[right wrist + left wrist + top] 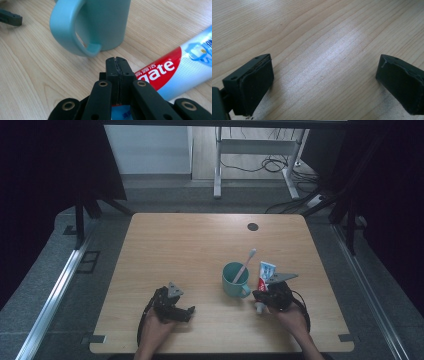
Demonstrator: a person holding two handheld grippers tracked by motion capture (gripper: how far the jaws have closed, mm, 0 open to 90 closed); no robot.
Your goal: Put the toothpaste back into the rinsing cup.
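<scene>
The tube (175, 72) of toothpaste lies flat on the table (165, 245), just right of the right gripper's (117, 61) closed jaws in the right gripper view and passing partly beneath them. The jaws meet pad to pad with nothing between them. The mug (100, 25) stands just ahead of the jaw tips, handle turned toward them. The step in hand appears to be the approach to the tube: the gripper is positioned over it but has no hold.

The next move calls for opening the jaws, setting them astride the tube body, and closing without knocking the mug handle.

The left gripper (324, 77) rests low over bare wood, jaws wide apart and holding nothing.

The high view supplies what the gripper views lack: a toothbrush (244, 265) stands in the mug (234, 280), the tube (265, 272) lies just right of the mug, and the two grippers (192, 309) (256, 296) sit well apart near the table's front edge. The right gripper view alone resolves the shut jaws and the tube's red label.
</scene>
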